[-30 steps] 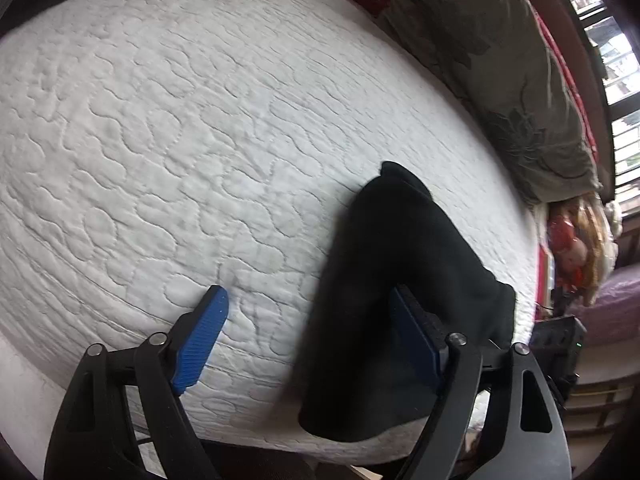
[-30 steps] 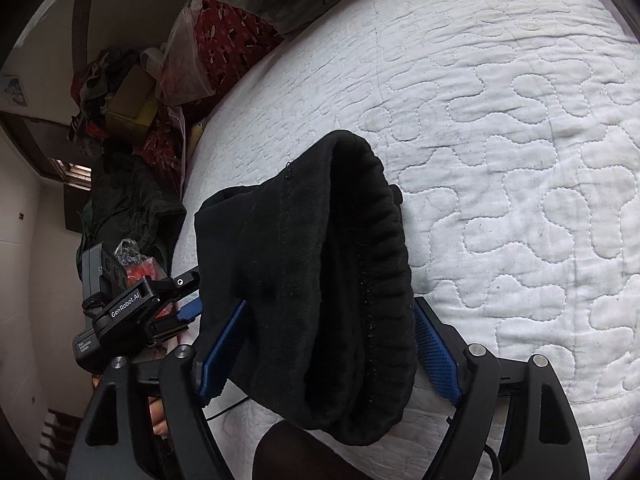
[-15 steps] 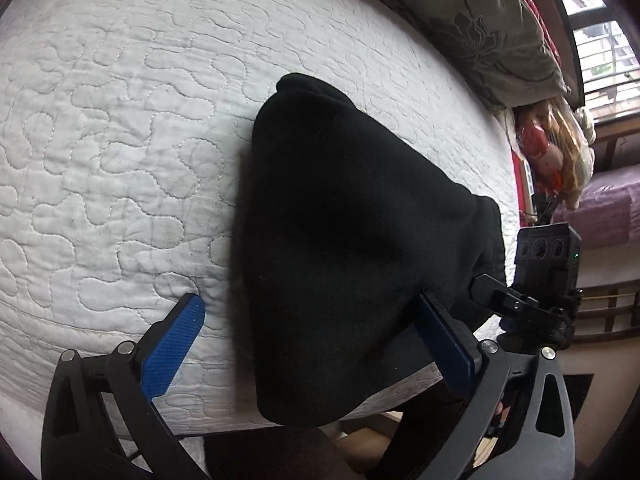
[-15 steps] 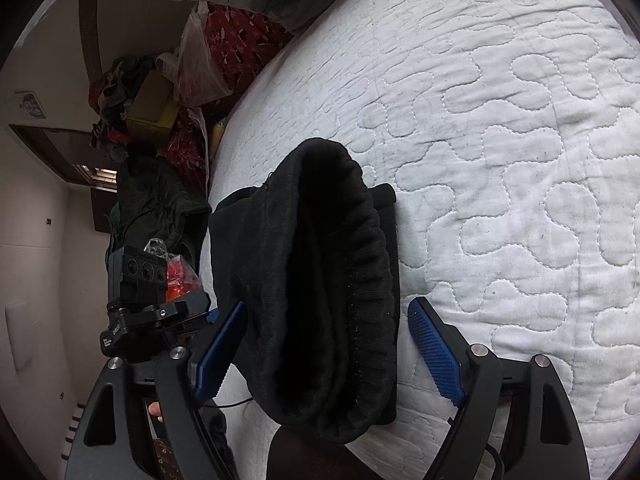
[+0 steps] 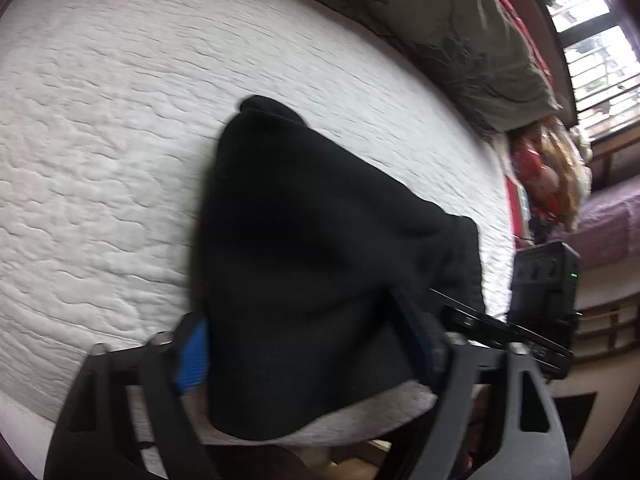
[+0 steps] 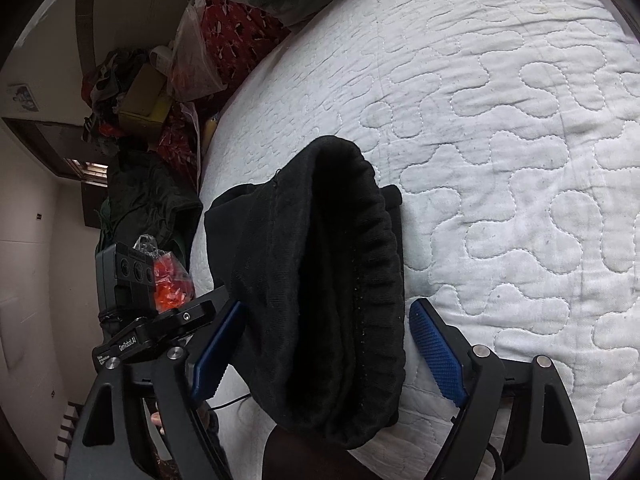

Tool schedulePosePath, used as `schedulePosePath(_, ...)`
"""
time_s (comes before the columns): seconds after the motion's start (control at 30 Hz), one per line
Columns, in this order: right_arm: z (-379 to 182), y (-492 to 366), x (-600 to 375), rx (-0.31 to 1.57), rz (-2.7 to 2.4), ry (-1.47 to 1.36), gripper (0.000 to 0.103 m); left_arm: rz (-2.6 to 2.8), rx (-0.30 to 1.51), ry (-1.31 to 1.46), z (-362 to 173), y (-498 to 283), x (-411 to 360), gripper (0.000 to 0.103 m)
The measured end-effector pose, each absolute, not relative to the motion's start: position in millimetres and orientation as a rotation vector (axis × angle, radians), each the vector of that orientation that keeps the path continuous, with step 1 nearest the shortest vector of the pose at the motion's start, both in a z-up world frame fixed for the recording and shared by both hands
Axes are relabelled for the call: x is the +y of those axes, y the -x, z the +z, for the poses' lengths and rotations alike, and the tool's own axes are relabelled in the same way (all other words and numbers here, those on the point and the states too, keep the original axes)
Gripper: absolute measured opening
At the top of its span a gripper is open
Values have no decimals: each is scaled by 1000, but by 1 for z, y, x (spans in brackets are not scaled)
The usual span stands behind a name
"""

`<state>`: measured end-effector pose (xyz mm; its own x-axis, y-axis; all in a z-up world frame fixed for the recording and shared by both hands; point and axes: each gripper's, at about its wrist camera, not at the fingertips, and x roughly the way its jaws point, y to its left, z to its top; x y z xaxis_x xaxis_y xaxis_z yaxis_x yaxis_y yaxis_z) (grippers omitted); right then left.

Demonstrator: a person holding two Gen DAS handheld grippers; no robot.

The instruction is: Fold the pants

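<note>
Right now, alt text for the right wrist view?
Folded black pants lie bunched on a white quilted bedspread, between the open right gripper fingers. The left gripper sits at left, with cluttered bags beyond the bed edge.

Folded black pants (image 5: 316, 264) lie on the white quilted bed (image 5: 120, 128), near its edge. The left tongs (image 5: 308, 348) stand wide apart, straddling the bundle. A grey pillow (image 5: 460, 44) lies beyond.
</note>
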<state>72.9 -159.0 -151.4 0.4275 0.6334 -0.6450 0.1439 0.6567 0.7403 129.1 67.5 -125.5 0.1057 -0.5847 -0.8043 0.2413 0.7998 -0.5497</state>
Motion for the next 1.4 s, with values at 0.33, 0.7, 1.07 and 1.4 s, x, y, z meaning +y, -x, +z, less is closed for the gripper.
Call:
schedulePosePath(0.33, -128, -39, -162, 1052, 346, -766, 39, -669, 1377, 369, -114, -88, 64, 29)
schedulePosePath(0.7, -111, -6, -205, 995, 294, -808, 39, -670, 1322, 301, -82, -116, 7, 29)
schedulePosePath(1.07, -68, -118, -237, 892, 277, -752, 41, -496, 1265, 169, -76, -223, -30, 30)
schedulePosePath(1.4, -131, -159, -247, 981, 246, -707, 59, -425, 1321, 189, -137, -239, -19, 73)
